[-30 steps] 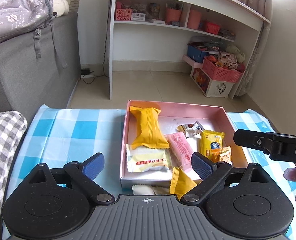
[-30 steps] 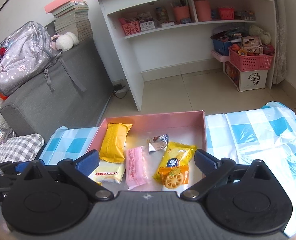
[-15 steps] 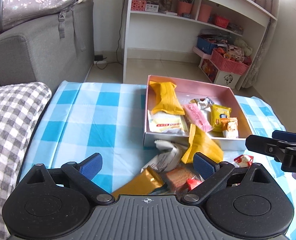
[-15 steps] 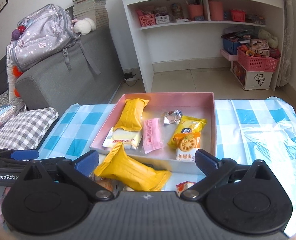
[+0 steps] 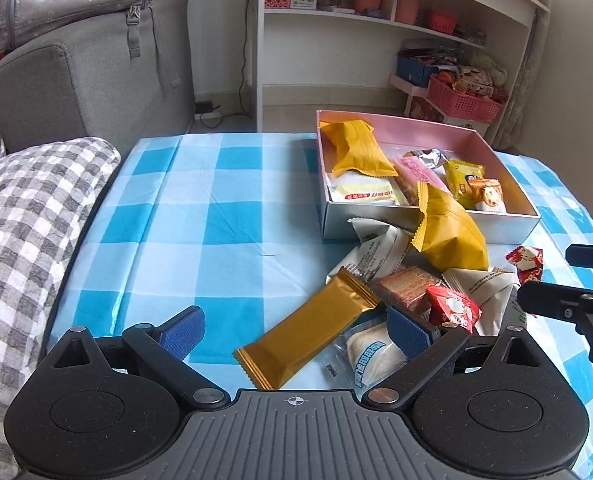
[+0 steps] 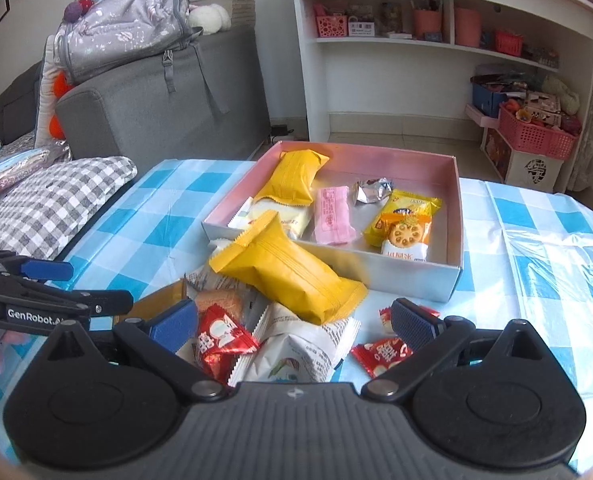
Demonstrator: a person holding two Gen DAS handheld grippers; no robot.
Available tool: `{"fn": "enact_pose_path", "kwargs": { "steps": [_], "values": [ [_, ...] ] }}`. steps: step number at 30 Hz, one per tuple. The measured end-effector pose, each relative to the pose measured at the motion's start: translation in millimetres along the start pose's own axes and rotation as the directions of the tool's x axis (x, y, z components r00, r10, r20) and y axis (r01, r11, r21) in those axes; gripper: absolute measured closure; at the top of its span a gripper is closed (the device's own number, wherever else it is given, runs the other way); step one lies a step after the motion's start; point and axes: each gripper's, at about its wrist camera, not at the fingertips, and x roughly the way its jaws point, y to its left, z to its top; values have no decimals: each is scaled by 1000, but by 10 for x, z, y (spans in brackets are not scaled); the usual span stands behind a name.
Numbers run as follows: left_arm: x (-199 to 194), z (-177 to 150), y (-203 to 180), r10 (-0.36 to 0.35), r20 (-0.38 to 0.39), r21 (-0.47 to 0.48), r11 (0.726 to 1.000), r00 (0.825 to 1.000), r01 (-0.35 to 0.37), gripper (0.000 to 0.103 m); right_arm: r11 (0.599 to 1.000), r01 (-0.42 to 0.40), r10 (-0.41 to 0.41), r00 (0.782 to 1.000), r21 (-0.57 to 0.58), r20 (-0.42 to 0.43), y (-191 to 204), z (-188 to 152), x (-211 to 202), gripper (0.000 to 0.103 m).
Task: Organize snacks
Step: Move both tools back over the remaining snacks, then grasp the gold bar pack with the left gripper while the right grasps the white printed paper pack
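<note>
A pink box (image 5: 424, 122) (image 6: 454, 216) on the blue checked cloth holds several snack packets. A loose pile lies in front of it: a yellow pack (image 5: 450, 232) (image 6: 292, 272) leaning on the box wall, a gold bar (image 5: 308, 330), white wrappers (image 6: 296, 348), red candies (image 5: 452, 308) (image 6: 220, 338) and a wafer pack (image 5: 406, 290). My left gripper (image 5: 296, 332) is open and empty over the gold bar. My right gripper (image 6: 294, 322) is open and empty above the white wrappers.
A grey checked cushion (image 5: 24, 216) lies at the table's left edge. A grey sofa with a backpack (image 6: 128, 36) stands behind. A white shelf unit (image 6: 436, 48) and pink baskets (image 6: 532, 132) are beyond the table.
Both grippers have pulled back from the box toward the near table edge. The loose snack pile has come fully into view under them. Both stay open.
</note>
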Motion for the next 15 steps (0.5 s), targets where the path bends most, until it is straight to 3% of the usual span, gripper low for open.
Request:
{"fn": "enact_pose_path", "kwargs": {
  "steps": [11,15],
  "values": [
    [354,-78,131,-65,-3,53,996,998,65,7,999,-24,26,998,27,-57,-35,-130,210,1],
    [445,-90,142,-92,-19,59,994,996,93,19,999,-24,27,995,41,-91,-47,-158,314,8]
  ]
}}
